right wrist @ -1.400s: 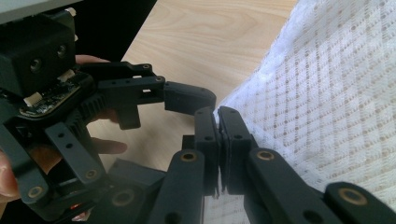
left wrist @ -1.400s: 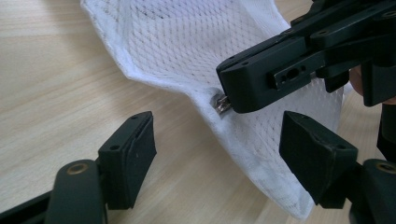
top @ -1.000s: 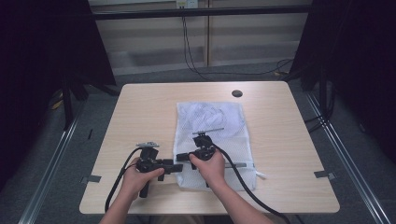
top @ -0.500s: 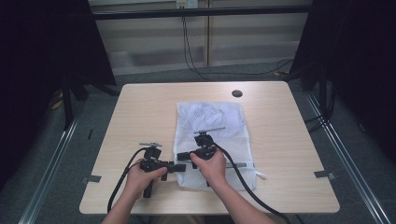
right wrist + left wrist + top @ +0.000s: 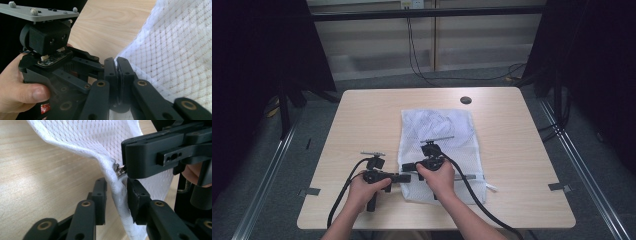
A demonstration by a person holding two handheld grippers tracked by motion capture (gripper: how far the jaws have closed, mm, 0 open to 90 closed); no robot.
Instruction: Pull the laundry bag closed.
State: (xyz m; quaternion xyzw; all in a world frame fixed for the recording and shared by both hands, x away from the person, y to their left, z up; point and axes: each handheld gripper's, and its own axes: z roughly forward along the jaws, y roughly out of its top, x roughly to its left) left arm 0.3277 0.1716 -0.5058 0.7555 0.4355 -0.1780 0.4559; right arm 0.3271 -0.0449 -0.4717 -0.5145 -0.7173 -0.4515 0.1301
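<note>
Nearest me, my left tool [image 5: 116, 195] has just been closing its jaws around the hem of the white mesh bag [image 5: 439, 135], the fabric between them, one pad against it and a gap beside the other. My right tool [image 5: 117, 72] is pressed together, pinching the metal zipper pull [image 5: 119, 170]. Beyond, the bag lies flat across the surface [image 5: 362, 115] toward a dark round grommet [image 5: 466, 100].
</note>
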